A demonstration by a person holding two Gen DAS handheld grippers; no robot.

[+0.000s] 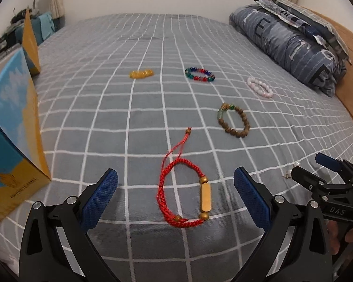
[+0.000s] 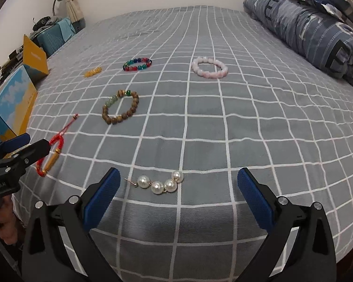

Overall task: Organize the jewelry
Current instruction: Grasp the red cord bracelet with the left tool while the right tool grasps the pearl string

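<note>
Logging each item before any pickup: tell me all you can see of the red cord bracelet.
The red cord bracelet is a braided red cord loop carrying a long gold-coloured tube bead flanked by small round gold beads. Two thin red tails run away from the loop and end in a small bead. It lies flat on the grey checked bedsheet, between the open fingers of the left gripper, touching neither. Nothing else touches it. In the right wrist view that gripper partly hides it.

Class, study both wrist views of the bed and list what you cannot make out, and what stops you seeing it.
- Inside of the box: left wrist view, cut off by the edge; only outer walls show.
- Red cord bracelet: right wrist view, partly hidden behind the left hand-held gripper.
- Pearl piece: left wrist view, mostly hidden by the right hand-held gripper.
- Desk clutter: right wrist view, too small.
</note>
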